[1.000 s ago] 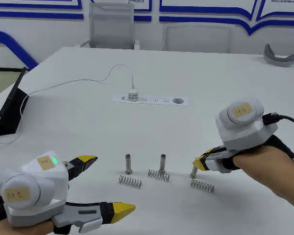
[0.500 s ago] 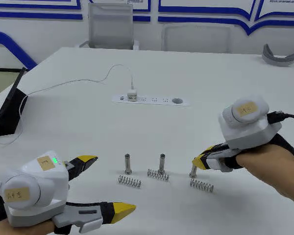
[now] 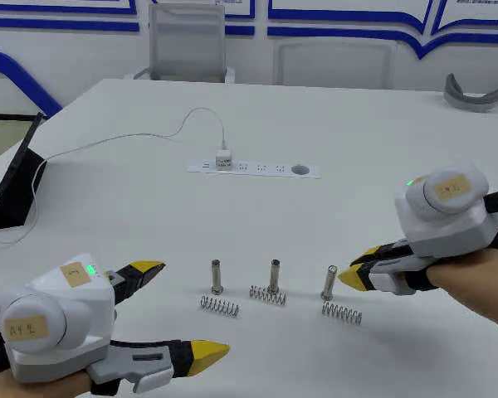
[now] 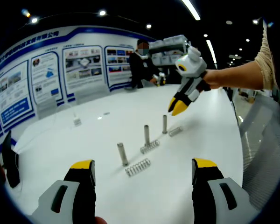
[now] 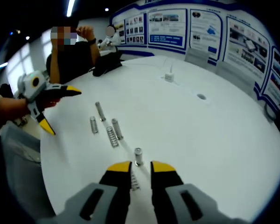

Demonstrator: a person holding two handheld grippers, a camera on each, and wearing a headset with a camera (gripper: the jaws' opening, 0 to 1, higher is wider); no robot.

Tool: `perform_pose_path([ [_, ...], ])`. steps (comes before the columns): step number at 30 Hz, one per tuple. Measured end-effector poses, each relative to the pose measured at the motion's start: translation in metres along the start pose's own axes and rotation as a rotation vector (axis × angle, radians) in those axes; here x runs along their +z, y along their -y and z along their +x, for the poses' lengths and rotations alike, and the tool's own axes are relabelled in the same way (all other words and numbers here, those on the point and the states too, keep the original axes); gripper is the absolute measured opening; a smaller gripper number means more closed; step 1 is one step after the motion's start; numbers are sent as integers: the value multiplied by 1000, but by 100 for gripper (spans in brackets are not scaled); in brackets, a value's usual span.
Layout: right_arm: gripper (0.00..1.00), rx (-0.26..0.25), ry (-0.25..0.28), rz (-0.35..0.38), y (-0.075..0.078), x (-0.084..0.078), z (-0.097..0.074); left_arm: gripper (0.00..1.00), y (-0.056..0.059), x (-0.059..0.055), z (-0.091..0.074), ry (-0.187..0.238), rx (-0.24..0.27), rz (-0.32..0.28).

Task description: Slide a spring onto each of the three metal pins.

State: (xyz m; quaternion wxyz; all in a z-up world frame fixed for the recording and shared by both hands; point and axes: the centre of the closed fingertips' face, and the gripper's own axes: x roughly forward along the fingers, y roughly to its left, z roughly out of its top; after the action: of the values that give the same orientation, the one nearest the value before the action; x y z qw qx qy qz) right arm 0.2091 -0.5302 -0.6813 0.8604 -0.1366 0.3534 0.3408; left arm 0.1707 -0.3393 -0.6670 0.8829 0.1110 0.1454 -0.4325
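Springs [image 3: 220, 307] beside pins [image 3: 274, 275]; gripper labels [image 3: 77, 275] illegible

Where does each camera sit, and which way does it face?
Head view: on the headset, looking down at three pins and springs; left tongs, right tongs and a hand show.
Left gripper view: on the left tongs, facing along the pins toward the right tongs; own jaws below.
Right gripper view: on the right tongs, facing back toward the left tongs; own jaws below.
Both gripper views share the pins.
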Motion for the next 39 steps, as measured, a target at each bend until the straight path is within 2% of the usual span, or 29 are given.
perform_pose_path([
  [17, 18, 87, -66, -95, -9, -25, 5, 86, -1, -1, -2, -2, 4, -4],
  [30, 17, 129, -148, -169, -16, -46, 14, 86, 1, -2, -2, -2, 4, -8],
  [39, 17, 143, -175, -199, -18, -51, 19, 85, 2, -5, -2, -5, 3, -15],
])
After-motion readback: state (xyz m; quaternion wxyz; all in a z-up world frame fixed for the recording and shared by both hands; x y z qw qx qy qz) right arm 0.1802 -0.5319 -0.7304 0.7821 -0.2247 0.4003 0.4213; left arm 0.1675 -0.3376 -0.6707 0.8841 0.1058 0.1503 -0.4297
